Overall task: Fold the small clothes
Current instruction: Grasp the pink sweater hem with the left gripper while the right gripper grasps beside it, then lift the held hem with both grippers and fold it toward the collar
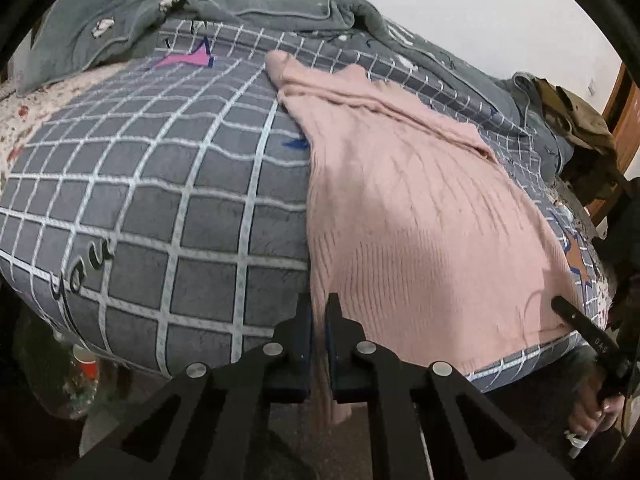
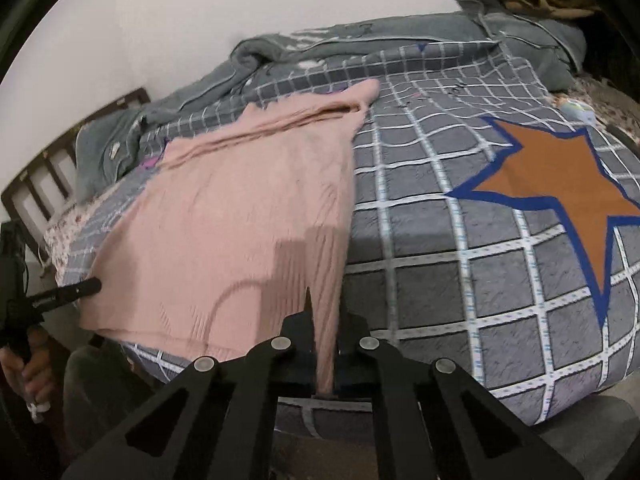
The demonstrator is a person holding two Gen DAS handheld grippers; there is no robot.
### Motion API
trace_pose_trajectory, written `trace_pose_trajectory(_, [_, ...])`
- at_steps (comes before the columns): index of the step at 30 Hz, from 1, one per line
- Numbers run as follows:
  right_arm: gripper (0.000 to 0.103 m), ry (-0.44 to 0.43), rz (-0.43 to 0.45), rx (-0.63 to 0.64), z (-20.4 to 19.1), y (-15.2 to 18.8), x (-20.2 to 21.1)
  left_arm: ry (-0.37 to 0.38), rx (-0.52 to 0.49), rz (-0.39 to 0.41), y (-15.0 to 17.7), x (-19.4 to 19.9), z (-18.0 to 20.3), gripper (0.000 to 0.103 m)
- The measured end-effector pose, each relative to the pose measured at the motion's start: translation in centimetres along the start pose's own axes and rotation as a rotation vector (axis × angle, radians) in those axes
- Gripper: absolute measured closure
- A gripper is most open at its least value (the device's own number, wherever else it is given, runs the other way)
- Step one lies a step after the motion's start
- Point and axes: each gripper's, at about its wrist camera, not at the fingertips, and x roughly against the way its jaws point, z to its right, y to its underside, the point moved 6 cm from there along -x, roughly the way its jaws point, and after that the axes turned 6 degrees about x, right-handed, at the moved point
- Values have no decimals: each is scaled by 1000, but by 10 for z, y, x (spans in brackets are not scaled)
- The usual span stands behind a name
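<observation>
Sweater [image 1: 420, 216] fabric is pinched at both near corners: the left gripper [image 1: 319, 320] is clamped on the near left edge, the right gripper [image 2: 326, 312] on the near right edge, jaws closed on pink knit in each view. From the jaws the garment runs straight away across the checked quilt [image 1: 160, 200], its long axis pointing toward the far wall, sleeves already laid across the far end. Neither hand is favoured; each is set on its own corner. Ribbing is seen near the pinched edge, soft cable knit beyond, lying mostly flat, a curved crease near the right side. A lift-and-carry toward the far end is judged likely.
</observation>
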Motion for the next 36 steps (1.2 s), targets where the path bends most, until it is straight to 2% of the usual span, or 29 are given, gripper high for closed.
trace_pose_trajectory(2, [96,-23,-26,1,-5,0,-4,4,0,-7,3,-3,-1,92])
trace_pose_trajectory(6, [91,-25,-32,-17,-2,-1,-5,40,-11,-30,9,-5,1,79])
trace_pose_trajectory(13, [90,-47,-74,-36,-2,7,-11,27,-65,-36,11,-4,10,68])
trace_pose_trajectory(14, [98,-58,-79,-39,-4,8,-12,21,-71,-49,12,-4,11,69])
trace_pose_trajectory(15, [98,-61,-75,-35,-5,8,-10,23,-77,-61,12,-3,12,78])
trace_pose_trajectory(16, [98,-55,-60,-23,-7,7,-7,29,-79,-74,13,-3,13,96])
trace_pose_trajectory(20, [98,-94,-4,-29,-11,-6,15,65,-44,-32,6,14,12,96])
trace_pose_trajectory(24, [98,-141,54,-72,-10,-28,34,116,14,20,-16,43,16,96])
trace_pose_trajectory(29, [98,-160,114,-99,-13,-62,53,133,-4,104,-47,75,37,96])
trace_pose_trajectory(36, [98,-178,182,-158,-14,-110,70,135,-12,180,-91,92,47,96])
